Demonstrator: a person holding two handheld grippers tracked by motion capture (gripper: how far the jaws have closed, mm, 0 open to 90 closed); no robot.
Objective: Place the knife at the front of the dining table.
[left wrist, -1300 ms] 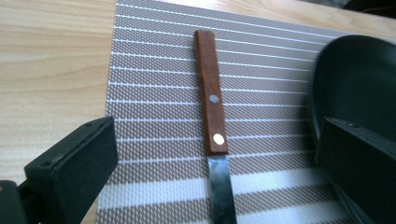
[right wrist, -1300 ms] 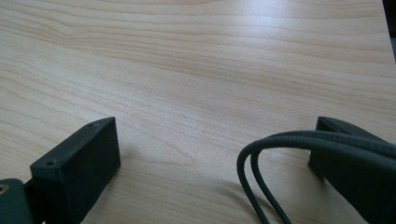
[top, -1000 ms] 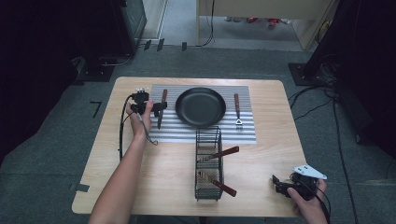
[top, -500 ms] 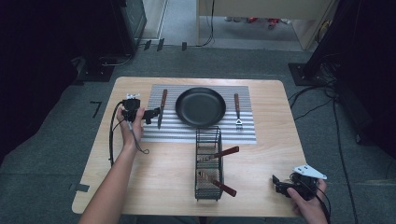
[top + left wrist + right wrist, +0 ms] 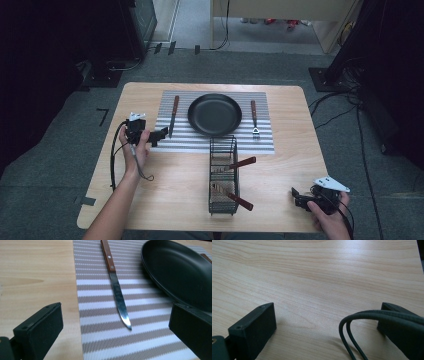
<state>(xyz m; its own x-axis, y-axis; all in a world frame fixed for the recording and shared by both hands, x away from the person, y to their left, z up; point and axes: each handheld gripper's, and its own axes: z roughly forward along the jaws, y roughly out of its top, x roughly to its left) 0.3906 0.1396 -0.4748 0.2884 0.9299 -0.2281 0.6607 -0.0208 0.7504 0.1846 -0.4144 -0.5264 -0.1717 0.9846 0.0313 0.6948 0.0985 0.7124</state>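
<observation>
High view: wooden table [image 5: 175, 200] with a striped placemat [image 5: 190, 141] across the far half, so basically a place setting.
Knife [image 5: 172, 115]: lies flat on the left strip of the mat, just left of the black pan [image 5: 214, 114], near it but not touching.
Knife axis: long axis runs near-to-far across the table, roughly parallel to the mat's left edge. Brown wooden handle at the far end, blade tip pointing back toward the person.
Left gripper view: the serrated tip of the knife [image 5: 117, 290] sits between the two jaws but well ahead of them, with the pan [image 5: 180, 272] off to the right.
Left gripper [image 5: 161, 134]: held at the mat's near left corner, just short of the knife tip, jaws spread wide with nothing between them.
Right gripper [image 5: 298, 199]: sits down at the near right corner of the table, well away from everything; jaws wide apart, only bare wood and its own cable [image 5: 362, 322] between them.
Fork [image 5: 254, 118]: on the mat right of the pan, tines toward the person.
Wire basket [image 5: 223, 175]: stands near the mat's front edge, two wooden-handled utensils sticking out its right side.
</observation>
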